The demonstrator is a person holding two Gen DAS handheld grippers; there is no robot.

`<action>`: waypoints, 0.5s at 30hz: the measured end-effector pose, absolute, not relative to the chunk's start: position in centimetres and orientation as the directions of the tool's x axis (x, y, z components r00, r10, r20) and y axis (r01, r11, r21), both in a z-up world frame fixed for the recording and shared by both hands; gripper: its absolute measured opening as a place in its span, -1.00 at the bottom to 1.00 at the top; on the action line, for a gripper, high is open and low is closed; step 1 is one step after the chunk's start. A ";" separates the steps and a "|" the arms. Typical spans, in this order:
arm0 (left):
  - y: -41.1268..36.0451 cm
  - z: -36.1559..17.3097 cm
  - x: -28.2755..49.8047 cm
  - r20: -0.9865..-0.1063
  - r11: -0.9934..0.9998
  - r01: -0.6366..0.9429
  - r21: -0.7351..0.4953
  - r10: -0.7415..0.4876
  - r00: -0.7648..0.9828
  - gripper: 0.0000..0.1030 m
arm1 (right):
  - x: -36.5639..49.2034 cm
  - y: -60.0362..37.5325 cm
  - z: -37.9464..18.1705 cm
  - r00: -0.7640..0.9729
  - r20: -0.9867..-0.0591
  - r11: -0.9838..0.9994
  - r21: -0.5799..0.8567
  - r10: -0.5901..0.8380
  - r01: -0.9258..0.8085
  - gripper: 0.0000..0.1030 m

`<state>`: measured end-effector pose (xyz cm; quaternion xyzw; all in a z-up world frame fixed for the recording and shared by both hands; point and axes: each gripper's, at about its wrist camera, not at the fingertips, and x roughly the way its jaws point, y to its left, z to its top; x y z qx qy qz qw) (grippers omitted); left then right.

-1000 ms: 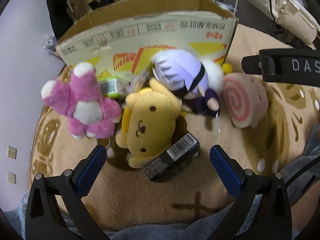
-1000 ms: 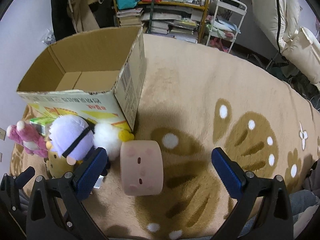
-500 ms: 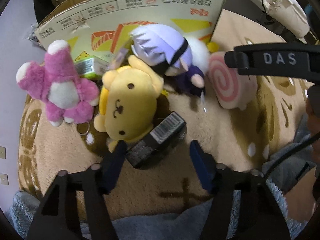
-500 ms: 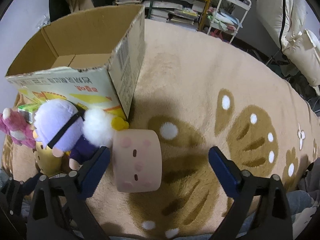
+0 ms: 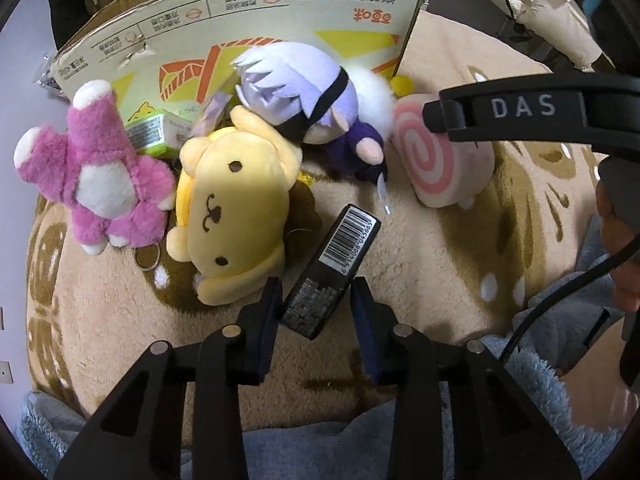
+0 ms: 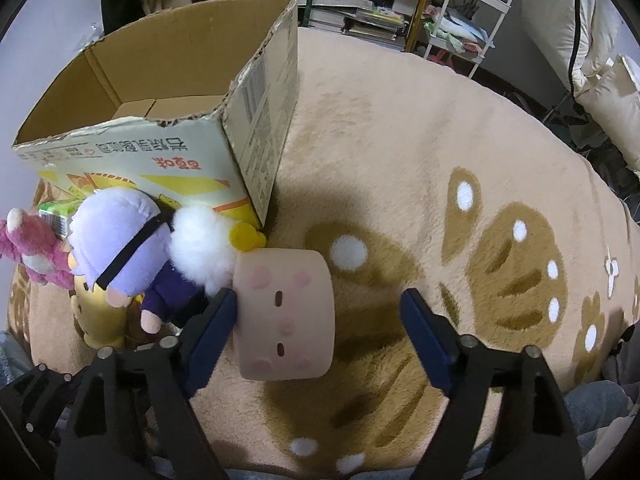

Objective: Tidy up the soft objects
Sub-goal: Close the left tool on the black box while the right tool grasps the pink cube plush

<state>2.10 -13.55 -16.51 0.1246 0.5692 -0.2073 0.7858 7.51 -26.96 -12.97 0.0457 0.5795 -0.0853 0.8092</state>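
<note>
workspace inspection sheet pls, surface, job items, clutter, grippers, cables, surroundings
surface: beige patterned rug.
job's things: pink plush, yellow dog plush, purple-haired doll, swirl roll plush lie before the empty cardboard box.
clutter: black barcode box; green carton.
grippers: left gripper closed around black barcode box; right gripper open around the roll.
cables: black cable.
surroundings: bookshelf, white cart.

Pink bear plush (image 5: 100, 176), yellow dog plush (image 5: 230, 216), purple-haired doll (image 5: 304, 108), pink swirl roll plush (image 5: 440, 160) lie clustered on rug against open cardboard box (image 6: 160, 92).
</note>
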 end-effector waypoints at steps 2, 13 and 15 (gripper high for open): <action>-13.3 -16.4 2.4 -0.942 0.878 0.475 -0.049 -0.199 0.272 -0.48 | 7.5 -26.8 -13.1 0.309 -0.948 0.982 -0.018 -0.076 0.186 0.35; -14.4 -13.2 1.0 -0.902 0.857 0.515 -0.010 -0.230 0.366 -0.53 | 7.1 -26.8 -12.6 0.322 -0.947 0.981 0.054 -0.009 0.185 -0.32; -14.6 -12.4 1.0 -0.896 0.864 0.504 0.002 -0.223 0.384 -0.53 | 6.9 -26.7 -12.4 0.334 -0.943 0.982 0.056 -0.009 0.183 -0.39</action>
